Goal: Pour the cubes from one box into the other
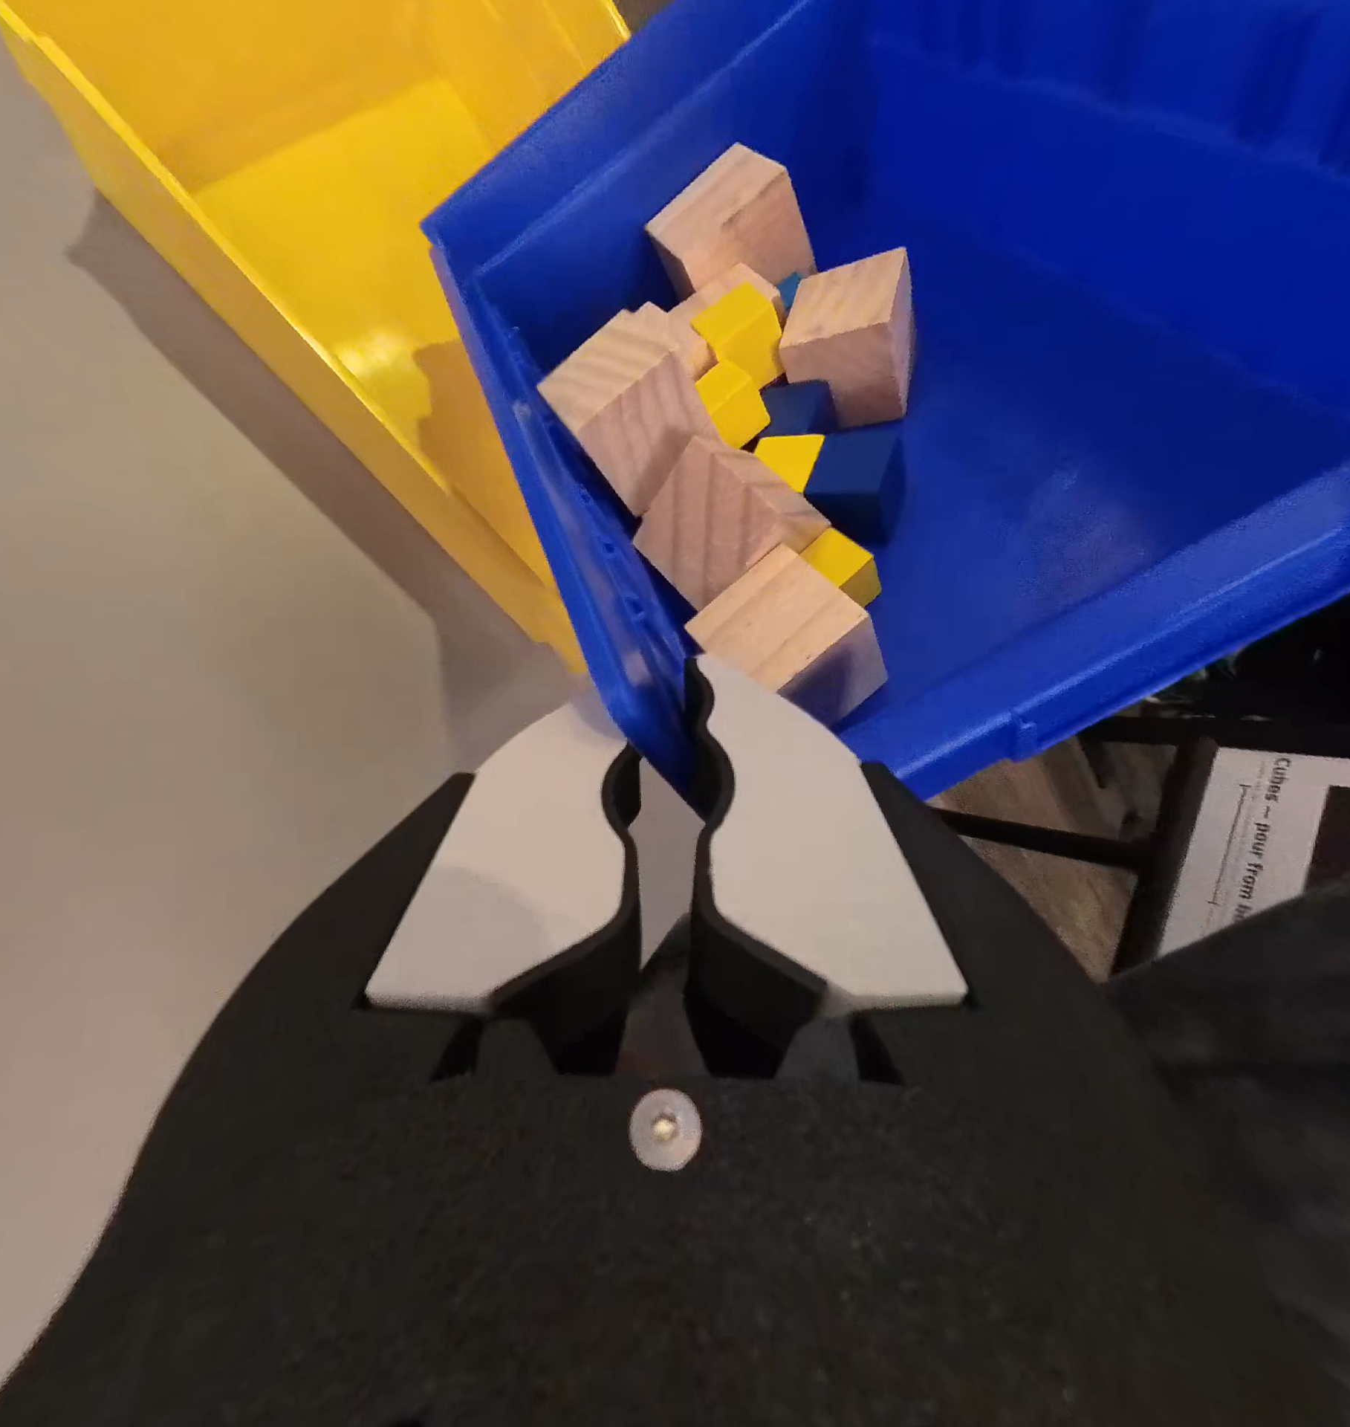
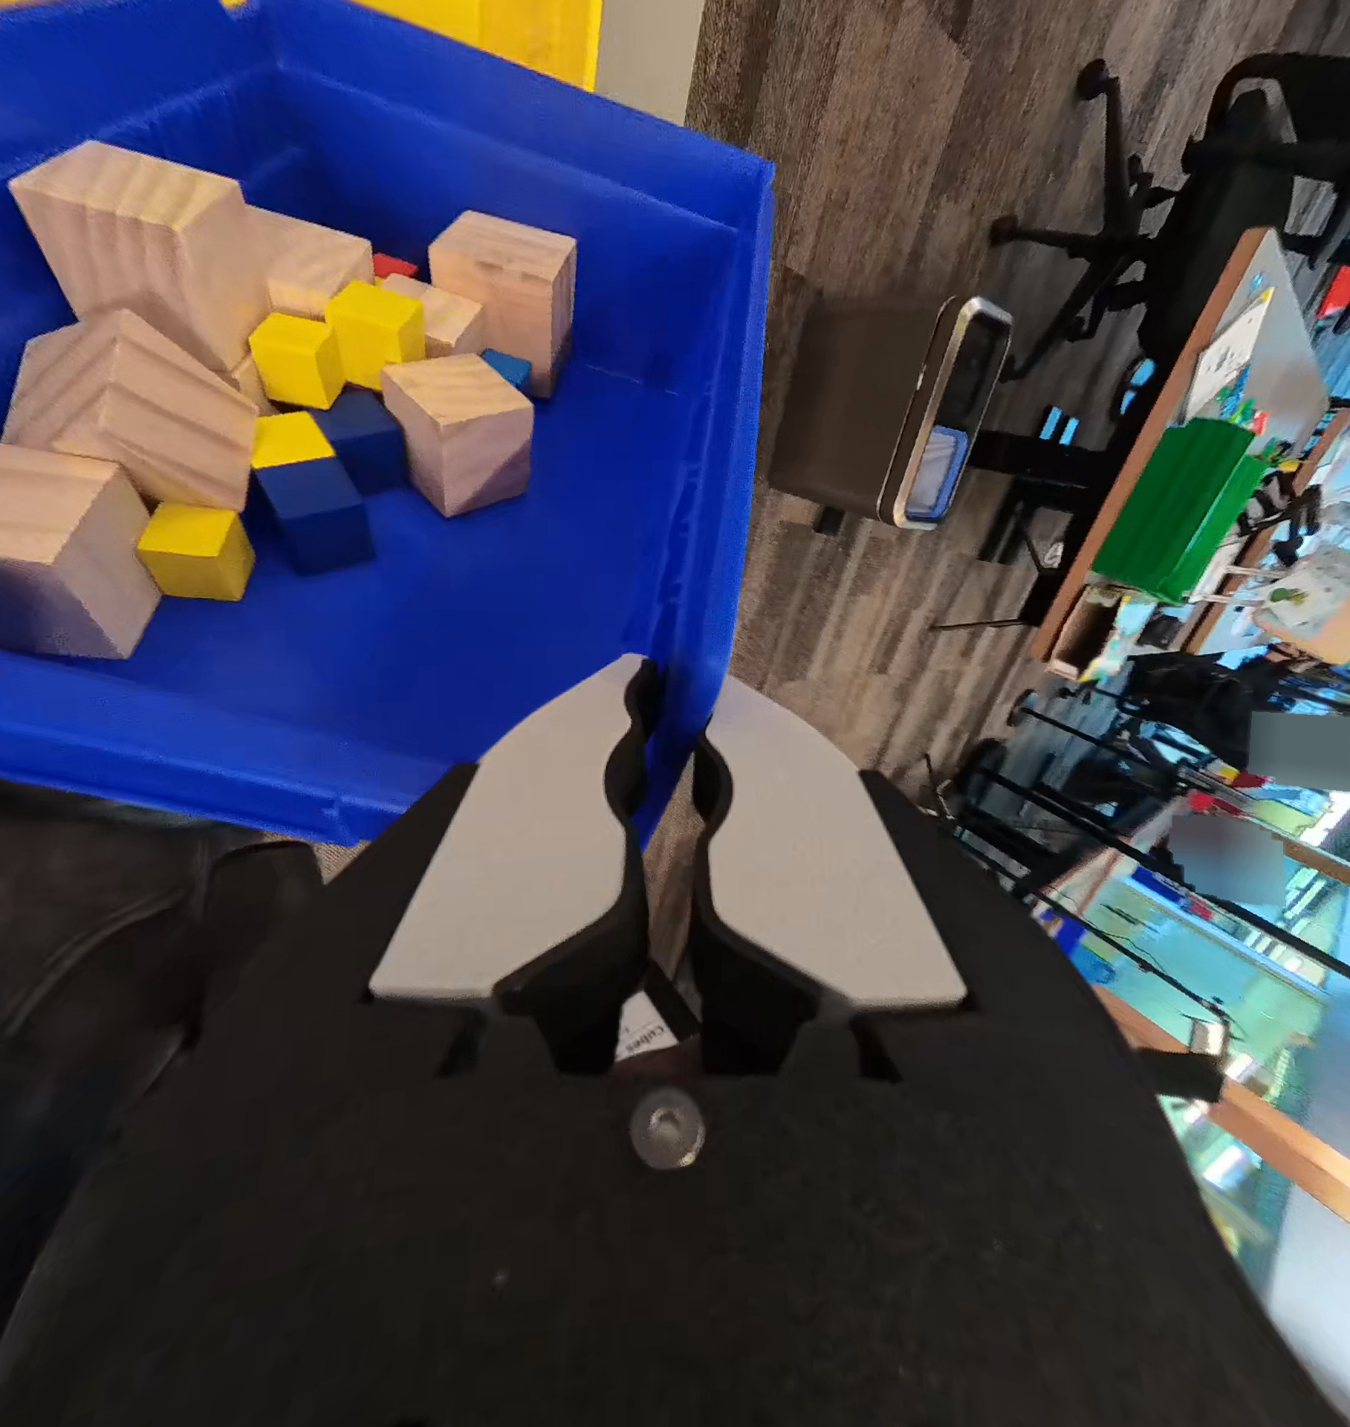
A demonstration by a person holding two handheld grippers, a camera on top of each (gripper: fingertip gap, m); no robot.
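The tilted box [image 1: 1119, 386] is deep blue; the box [image 1: 285, 255] beside it is bright yellow. The cubes [image 2: 270, 401] are mixed: pale wood with striped grain, plain yellow, dark blue, 1 lighter blue and 1 red. Each claw [image 1: 671, 718] [image 2: 671, 718] is black with light grey finger faces. The surface [image 1: 116, 618] is off-white; the floor [image 2: 849, 193] shows grey-brown streaks.

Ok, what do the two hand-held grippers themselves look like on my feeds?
They match. The left hand-held gripper and the right hand-held gripper each have a matte black, grainy body with a silver screw on the centreline, and two pale grey fingers lined on the inside with wavy black pads. No cables or markings show.
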